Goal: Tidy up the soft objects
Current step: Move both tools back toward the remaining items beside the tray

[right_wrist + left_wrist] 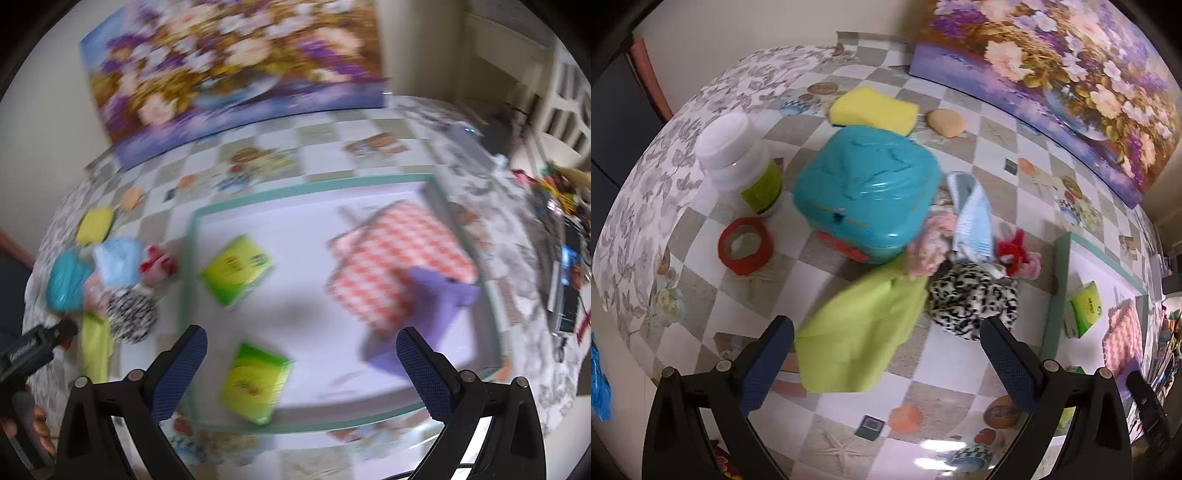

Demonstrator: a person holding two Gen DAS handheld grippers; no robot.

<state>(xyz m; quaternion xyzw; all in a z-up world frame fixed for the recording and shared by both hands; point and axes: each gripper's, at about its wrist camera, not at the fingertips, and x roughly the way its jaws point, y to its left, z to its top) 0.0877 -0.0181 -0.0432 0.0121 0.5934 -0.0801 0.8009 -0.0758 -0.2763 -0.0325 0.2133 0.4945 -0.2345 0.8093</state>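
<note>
My left gripper (886, 339) is open above a lime green cloth (857, 339) that lies on the table between its blue pads without touching them. Beyond the cloth sits a pile: a leopard-print fabric (971, 302), a pale blue cloth (971, 218), a pink fluffy piece (927, 251) and a red knitted item (1012, 251). My right gripper (301, 347) is open over the white tray (192, 266), with nothing between its fingers. In the tray lie a red checked cloth (391, 258), a purple cloth (432, 291) and two green packs (236, 273) (255, 384).
A teal plastic box (868, 192), a white jar (738, 158), a red tape roll (746, 247), a yellow sponge (871, 110) and a beige sponge (947, 122) stand on the checked table. A flower painting (1071, 74) leans at the back. The left gripper shows at the right wrist view's left edge.
</note>
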